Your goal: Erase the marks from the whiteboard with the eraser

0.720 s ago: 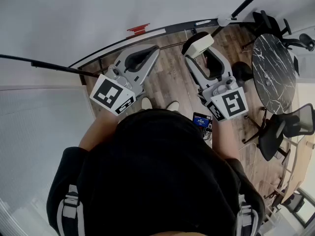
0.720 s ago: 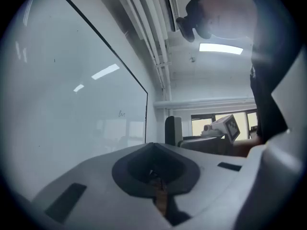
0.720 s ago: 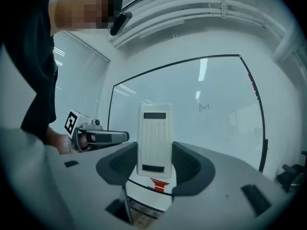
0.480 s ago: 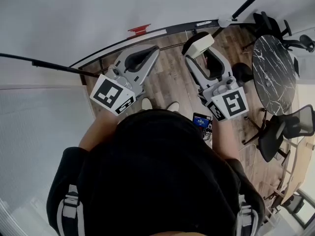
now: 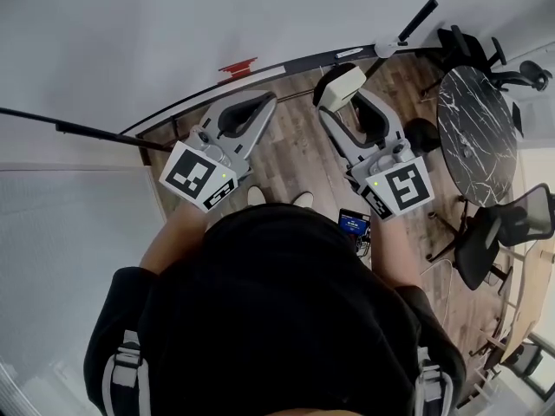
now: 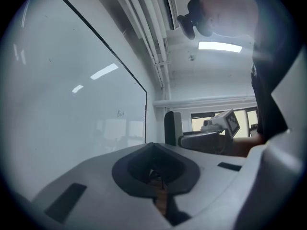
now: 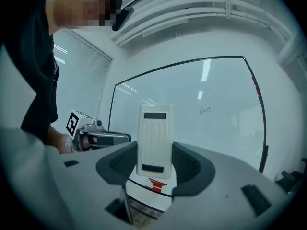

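Mark (image 7: 205,110) on the whiteboard (image 7: 225,143) is a tiny scribble, unreadable, up and right of my right gripper (image 7: 154,163). That gripper clamps the white ribbed eraser (image 7: 154,140) upright; can't tell if it touches the board. Left gripper (image 6: 154,169) closed, empty.

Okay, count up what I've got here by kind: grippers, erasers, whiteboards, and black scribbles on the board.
grippers: 2, the left gripper shut and empty, the right gripper shut
eraser: 1, held between the right gripper's jaws
whiteboard: 1
black scribble: 1
total: 5
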The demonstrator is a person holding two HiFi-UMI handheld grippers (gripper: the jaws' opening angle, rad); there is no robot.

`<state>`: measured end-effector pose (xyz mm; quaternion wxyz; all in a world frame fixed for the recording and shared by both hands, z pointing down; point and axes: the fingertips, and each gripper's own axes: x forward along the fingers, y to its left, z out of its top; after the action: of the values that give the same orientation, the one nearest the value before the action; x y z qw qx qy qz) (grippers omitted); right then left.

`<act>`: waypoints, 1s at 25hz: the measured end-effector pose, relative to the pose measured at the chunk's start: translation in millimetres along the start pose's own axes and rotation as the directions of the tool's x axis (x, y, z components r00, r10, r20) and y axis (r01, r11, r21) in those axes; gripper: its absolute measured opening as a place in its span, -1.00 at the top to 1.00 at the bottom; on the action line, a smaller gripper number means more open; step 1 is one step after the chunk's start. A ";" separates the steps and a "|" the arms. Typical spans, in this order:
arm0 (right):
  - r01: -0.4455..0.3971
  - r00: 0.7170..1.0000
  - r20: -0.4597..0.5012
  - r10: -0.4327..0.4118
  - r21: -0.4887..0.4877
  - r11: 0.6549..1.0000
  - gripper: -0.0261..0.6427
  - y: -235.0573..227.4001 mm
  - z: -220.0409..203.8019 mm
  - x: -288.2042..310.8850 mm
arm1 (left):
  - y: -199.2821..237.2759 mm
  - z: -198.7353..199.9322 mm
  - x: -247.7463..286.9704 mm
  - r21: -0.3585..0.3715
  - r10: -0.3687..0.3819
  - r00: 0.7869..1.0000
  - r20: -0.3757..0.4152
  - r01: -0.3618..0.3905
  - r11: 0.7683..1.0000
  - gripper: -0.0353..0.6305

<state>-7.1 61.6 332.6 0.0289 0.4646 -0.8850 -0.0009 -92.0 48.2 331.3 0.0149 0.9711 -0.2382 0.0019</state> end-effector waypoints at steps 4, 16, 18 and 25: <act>-0.010 1.000 -0.003 0.010 -0.024 1.000 0.25 -8.7 5.2 -8.8 | -6.3 3.5 14.1 0.003 -0.001 1.000 0.002 0.001 1.000 0.88; -0.021 1.000 0.001 0.021 0.000 1.000 0.26 -72.2 12.3 -45.0 | -24.1 14.7 63.5 0.042 0.046 0.999 -0.008 -0.045 0.998 0.88; -0.014 1.000 -0.007 0.014 0.015 1.000 0.26 -85.5 8.0 -48.9 | -24.2 14.3 69.4 0.045 0.063 0.998 -0.010 -0.063 0.997 0.88; -0.001 1.000 -0.011 0.002 0.031 1.000 0.26 -127.8 6.3 -12.5 | 22.9 8.6 91.4 0.030 0.122 0.992 -0.022 -0.122 0.992 0.88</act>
<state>104.8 -0.8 322.0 0.0263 0.4644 -0.8851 0.0155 -21.6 -14.6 324.3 0.0037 0.9547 -0.2969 0.0178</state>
